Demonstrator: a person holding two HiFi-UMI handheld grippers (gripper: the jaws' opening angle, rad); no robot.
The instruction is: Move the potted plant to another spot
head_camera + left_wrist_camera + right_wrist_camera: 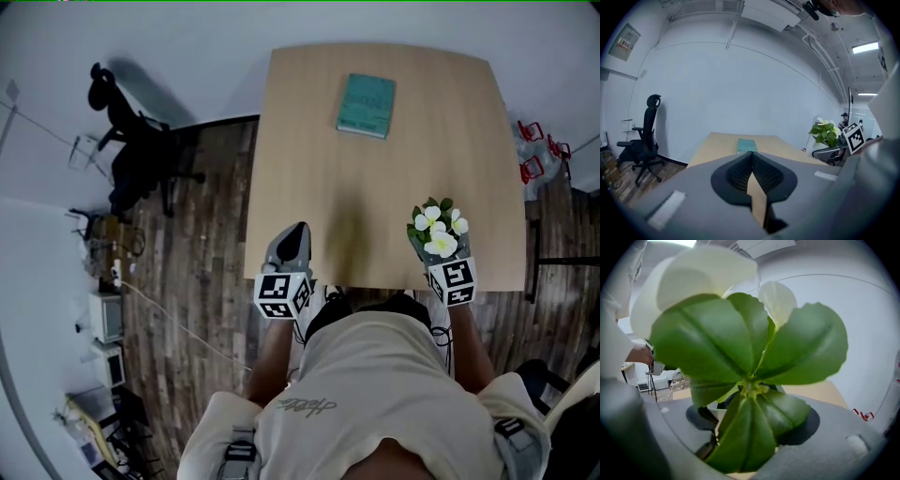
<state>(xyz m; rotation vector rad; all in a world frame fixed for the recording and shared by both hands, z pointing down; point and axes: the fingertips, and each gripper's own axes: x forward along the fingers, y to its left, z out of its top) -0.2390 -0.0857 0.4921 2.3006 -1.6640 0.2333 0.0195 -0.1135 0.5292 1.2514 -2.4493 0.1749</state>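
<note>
Your right gripper (pixel 444 262) has its fingers grasping the potted plant (pixel 437 230) at the 5 o'clock edge of the surface (pixel 375 187). Your left gripper (pixel 294 239) has its fingers clenched together and empty at the 7 o'clock edge. A teal book (pixel 367 105) lies near 12 o'clock, well apart.

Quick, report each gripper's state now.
Left gripper: closed, empty.
Right gripper: closed on the plant.
</note>
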